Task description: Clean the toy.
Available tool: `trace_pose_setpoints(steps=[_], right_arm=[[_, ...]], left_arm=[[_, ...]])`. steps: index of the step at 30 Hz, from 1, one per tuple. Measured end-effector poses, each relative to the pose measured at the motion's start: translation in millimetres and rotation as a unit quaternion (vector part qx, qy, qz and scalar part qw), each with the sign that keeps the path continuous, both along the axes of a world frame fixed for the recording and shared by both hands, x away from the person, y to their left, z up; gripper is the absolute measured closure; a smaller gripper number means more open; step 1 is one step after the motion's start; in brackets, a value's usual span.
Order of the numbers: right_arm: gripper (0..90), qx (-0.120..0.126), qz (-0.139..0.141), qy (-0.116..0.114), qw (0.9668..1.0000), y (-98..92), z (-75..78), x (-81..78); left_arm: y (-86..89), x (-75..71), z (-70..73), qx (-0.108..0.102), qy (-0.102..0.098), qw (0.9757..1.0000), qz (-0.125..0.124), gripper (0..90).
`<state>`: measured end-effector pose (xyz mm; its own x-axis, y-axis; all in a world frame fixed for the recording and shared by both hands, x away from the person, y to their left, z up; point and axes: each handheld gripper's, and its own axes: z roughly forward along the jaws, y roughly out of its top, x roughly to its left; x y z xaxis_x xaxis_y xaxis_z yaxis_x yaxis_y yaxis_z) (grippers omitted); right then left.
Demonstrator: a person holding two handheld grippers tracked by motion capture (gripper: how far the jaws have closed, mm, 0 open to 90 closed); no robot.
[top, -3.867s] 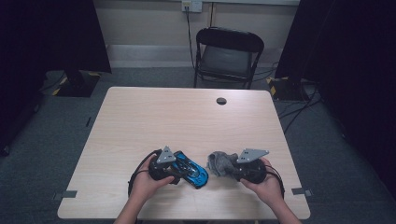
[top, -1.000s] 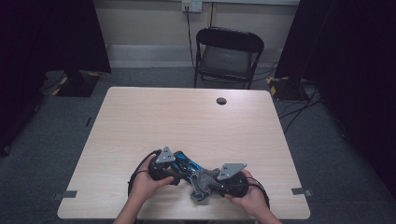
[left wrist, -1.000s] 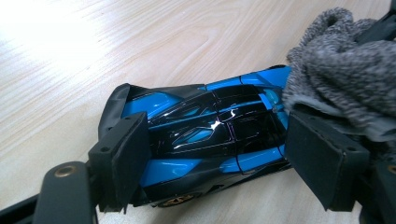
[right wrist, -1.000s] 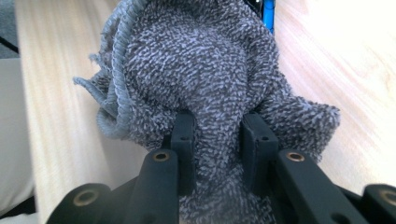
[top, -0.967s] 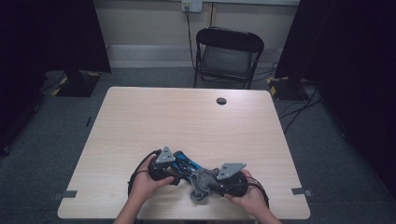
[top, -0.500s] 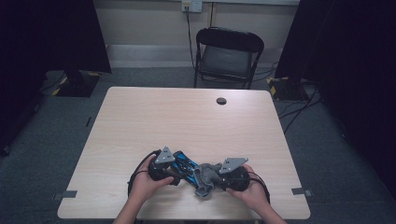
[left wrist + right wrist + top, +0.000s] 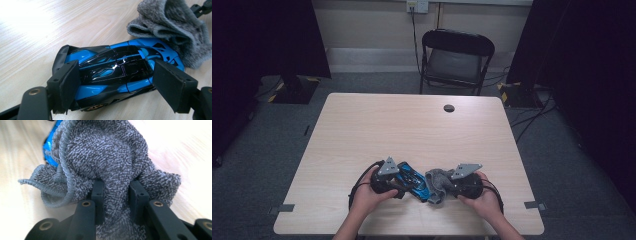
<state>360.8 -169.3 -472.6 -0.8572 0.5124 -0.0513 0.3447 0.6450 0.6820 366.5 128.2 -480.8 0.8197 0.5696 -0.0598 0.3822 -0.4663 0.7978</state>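
Observation:
A glossy blue and black toy car (image 7: 117, 67) lies on the table, lengthwise between the pads of my left gripper (image 7: 117, 85), which is shut on its sides. From the high view the car (image 7: 414, 181) sits near the table's front edge, with my left gripper (image 7: 399, 186) at its left end. A bunched grey terry cloth (image 7: 107, 152) is pinched between the jaws of my right gripper (image 7: 116, 192). The cloth (image 7: 439, 182) rests against the car's right end, and in the left gripper view the cloth (image 7: 172, 27) covers the car's far tip.
The light wood table (image 7: 412, 130) stretches bare beyond the hands, with a small black round cap (image 7: 449, 108) near its far edge. A black folding chair (image 7: 456, 57) stands behind the table. Both hands work close to the front edge.
My right gripper has slid the cloth to the right and a little away from the front edge, along the car's end. The left gripper and car stayed put.

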Motion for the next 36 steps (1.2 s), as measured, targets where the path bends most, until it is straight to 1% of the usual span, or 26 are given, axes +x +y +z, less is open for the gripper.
trace_pose_setpoints(steps=[2, 8, 12, 14, 19, 22, 28, 31, 36], right_arm=[[70.5, -0.004, -0.004, -0.003, 1.0000, -2.7, 0.3, 3.1], [70.4, -0.012, -0.031, -0.010, 0.9994, -16.0, 0.4, 14.4], [70.4, -0.009, -0.063, -0.010, 0.9979, -27.6, -0.1, 25.1], [70.4, -0.006, -0.071, -0.008, 0.9974, -31.5, -0.3, 30.6], [70.2, -0.017, -0.083, -0.011, 0.9963, -28.6, -0.3, 37.6], [69.7, -0.019, -0.087, -0.011, 0.9960, -25.3, -0.2, 40.4], [65.3, -0.014, -0.089, -0.008, 0.9959, -25.2, 0.0, 40.9], [63.0, -0.014, -0.098, -0.008, 0.9951, -27.2, 0.3, 42.6], [63.1, -0.014, -0.107, -0.008, 0.9941, -30.6, 0.5, 45.3]], left_arm=[[0.1, 0.1, 0.0, 0.000, 0.000, 1.0000, -0.001, 21.9], [-0.1, 1.1, 1.2, 0.005, 0.003, 1.0000, -0.003, 21.9], [-0.2, 1.9, 1.9, 0.006, 0.006, 1.0000, -0.005, 21.9], [-0.4, 2.0, 2.2, 0.006, 0.007, 0.9999, -0.006, 21.9], [0.1, 2.7, 2.7, 0.008, 0.008, 0.9999, -0.010, 21.9], [0.1, 2.4, 3.5, 0.009, 0.010, 0.9998, -0.011, 21.8], [1.5, 2.4, 3.7, 0.005, 0.011, 0.9999, -0.012, 21.7], [0.1, 2.3, 4.4, 0.010, 0.013, 0.9998, -0.012, 21.3], [-1.1, 2.9, 6.6, 0.010, 0.013, 0.9998, -0.014, 21.0]])
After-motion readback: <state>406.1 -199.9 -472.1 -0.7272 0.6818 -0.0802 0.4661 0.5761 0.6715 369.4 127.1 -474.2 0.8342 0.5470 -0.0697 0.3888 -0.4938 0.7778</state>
